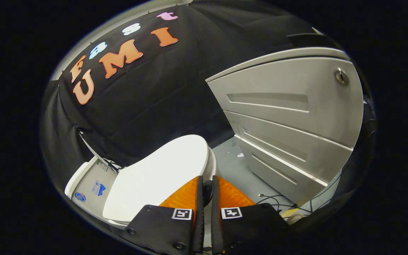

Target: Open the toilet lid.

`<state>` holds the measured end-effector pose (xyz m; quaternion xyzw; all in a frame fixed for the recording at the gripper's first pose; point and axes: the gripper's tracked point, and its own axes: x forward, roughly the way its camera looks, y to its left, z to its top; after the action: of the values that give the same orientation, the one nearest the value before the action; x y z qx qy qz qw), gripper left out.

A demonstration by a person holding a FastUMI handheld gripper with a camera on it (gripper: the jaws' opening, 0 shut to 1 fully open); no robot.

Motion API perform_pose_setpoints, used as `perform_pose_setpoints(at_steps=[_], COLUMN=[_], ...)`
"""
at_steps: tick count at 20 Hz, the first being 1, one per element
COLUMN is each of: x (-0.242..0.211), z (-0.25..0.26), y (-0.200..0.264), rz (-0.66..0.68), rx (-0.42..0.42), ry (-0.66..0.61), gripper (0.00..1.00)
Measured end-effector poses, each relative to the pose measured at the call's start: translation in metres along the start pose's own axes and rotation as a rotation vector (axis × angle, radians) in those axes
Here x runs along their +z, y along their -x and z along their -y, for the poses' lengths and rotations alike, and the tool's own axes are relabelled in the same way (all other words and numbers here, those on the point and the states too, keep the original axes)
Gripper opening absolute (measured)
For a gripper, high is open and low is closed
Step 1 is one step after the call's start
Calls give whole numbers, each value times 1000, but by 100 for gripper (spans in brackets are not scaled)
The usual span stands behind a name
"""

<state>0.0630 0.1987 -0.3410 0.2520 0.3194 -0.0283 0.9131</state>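
The white toilet lid (161, 173) lies down flat on the toilet. Its rounded front edge is just ahead of my fingers. My gripper (207, 179) hangs over the lid's front right rim, its two fingers drawn close together with only a narrow dark slit between them. I cannot make out the lid's edge inside that slit. The left finger (186, 196) overlaps the lid's surface, and the right finger (230, 194) is over the floor beside the bowl's rim (211, 164). The white tank (87, 184) with stickers sits at the lid's far end, against the black cloth wall.
A grey metal drawer cabinet (289, 117) with a lock stands close on the right of the toilet. Between them is a strip of grey floor (236, 170). Black cables (275, 202) and a tape roll (296, 216) lie at the cabinet's foot.
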Motion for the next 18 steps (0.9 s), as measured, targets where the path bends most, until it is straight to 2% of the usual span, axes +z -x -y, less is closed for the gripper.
perform_pose_setpoints(at_steps=[8,10,12,16,18], x=[60,79,100,109,111], z=[-46,-70,-89,-115,-124], y=[9,16,22,34,38], rz=[158,195,257,285,278], rx=[143,202,230,206,205], ry=[101,111,193,344,333], gripper=[16,15,15,16,16])
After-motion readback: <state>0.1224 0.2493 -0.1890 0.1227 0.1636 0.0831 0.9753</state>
